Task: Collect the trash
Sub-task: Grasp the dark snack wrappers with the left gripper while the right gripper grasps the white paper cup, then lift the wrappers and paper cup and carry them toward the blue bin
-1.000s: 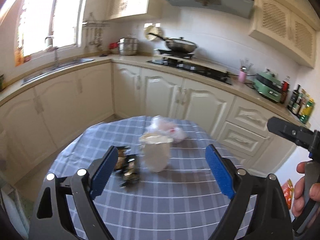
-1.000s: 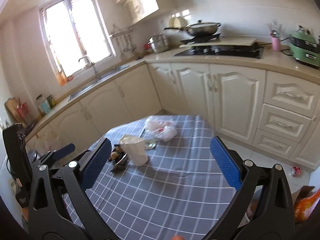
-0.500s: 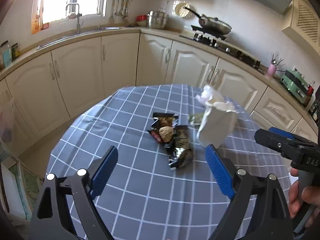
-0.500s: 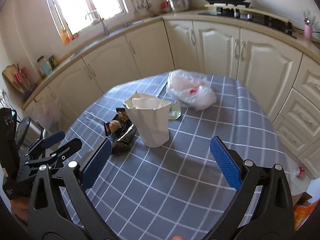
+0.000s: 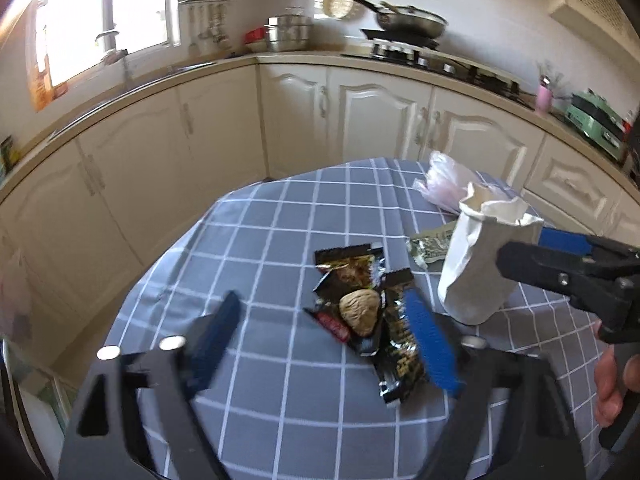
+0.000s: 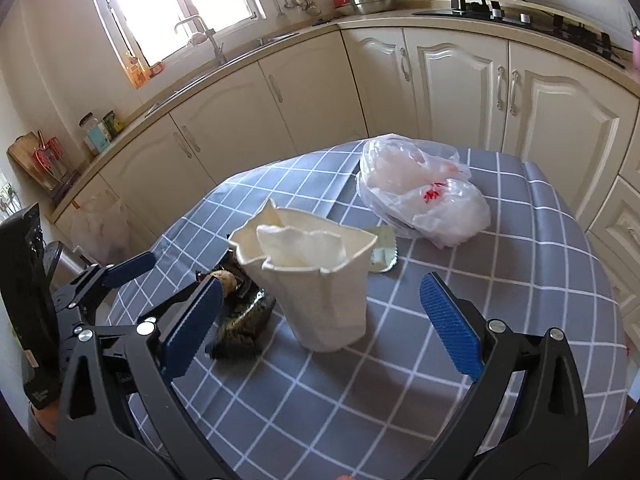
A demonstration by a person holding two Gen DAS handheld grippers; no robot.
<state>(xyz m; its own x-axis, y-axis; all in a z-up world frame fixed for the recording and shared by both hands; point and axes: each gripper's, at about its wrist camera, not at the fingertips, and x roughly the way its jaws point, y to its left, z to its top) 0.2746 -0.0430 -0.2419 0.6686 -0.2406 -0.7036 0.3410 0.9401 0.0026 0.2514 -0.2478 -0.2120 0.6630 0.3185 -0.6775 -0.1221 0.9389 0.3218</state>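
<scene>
A white paper bag (image 6: 316, 284) with crumpled tissue in its mouth stands upright on the grey checked tablecloth (image 6: 440, 380); it also shows in the left wrist view (image 5: 484, 256). Dark snack wrappers with a walnut-like lump (image 5: 368, 304) lie beside it, seen again in the right wrist view (image 6: 240, 312). A green wrapper (image 5: 432, 246) lies behind the bag. A clear plastic bag (image 6: 420, 196) lies further back. My left gripper (image 5: 324, 344) is open just above and before the wrappers. My right gripper (image 6: 316, 332) is open, with the paper bag between its fingers, apart from both.
Cream kitchen cabinets (image 6: 460, 88) ring the round table. The sink (image 6: 200, 40) and window are at the back left, the stove with a pan (image 5: 408, 24) at the back. A bin with a plastic liner (image 6: 100, 224) stands left of the table.
Both grippers have moved in closer and lower over the table. The left gripper now hangs over the wrappers and its fingers have come closer together. The right gripper now frames the paper bag.
</scene>
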